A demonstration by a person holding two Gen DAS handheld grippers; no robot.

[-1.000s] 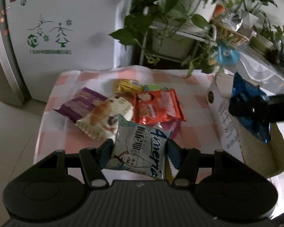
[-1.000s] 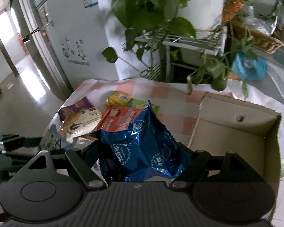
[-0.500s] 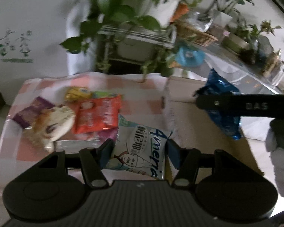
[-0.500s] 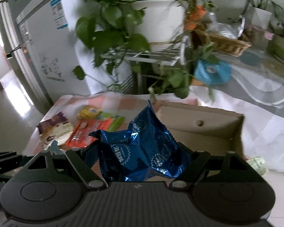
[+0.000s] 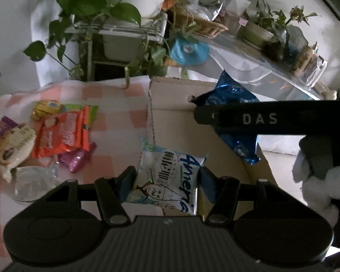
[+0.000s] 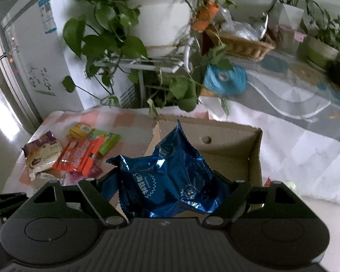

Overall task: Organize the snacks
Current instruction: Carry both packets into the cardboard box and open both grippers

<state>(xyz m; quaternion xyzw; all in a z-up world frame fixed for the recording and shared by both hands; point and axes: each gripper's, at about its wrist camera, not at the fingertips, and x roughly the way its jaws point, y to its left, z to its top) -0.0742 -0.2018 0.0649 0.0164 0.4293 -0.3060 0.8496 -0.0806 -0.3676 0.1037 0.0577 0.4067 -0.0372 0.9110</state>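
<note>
snacks go into the cardboard box (image 5: pixel 181 122), and both grippers carry one now. left gripper (image 5: pixel 167 181) has its jaws narrowed onto a white-and-blue packet (image 5: pixel 170 172), pads pressing its two side edges, packet hanging just at the box's near-left wall. right gripper (image 6: pixel 170 190) is clamped wider on a crumpled blue foil bag (image 6: pixel 170 174), which bulges up between the fingers and sits over the open box in the right wrist view; in the left wrist view the same bag shows above the box's right side. box looks empty, as far as can be seen. rest of the pile stays on the pink checked tablecloth (image 5: pixel 115 113) left of the box: orange packet (image 5: pixel 63 133), yellow one (image 5: pixel 47 108), green one, purple one, a bread-type pack (image 5: pixel 11 145), a pink wrapper, a clear wrapper. to do this step well, my read: bring each packet fully past the box wall before letting go, lower it so it doesn't bounce out. left one still needs to clear the wall edge, else it catches on the torn rim. keep the two grippers apart over the box, release one at a time, foil bag first since it's already over the opening.
</note>
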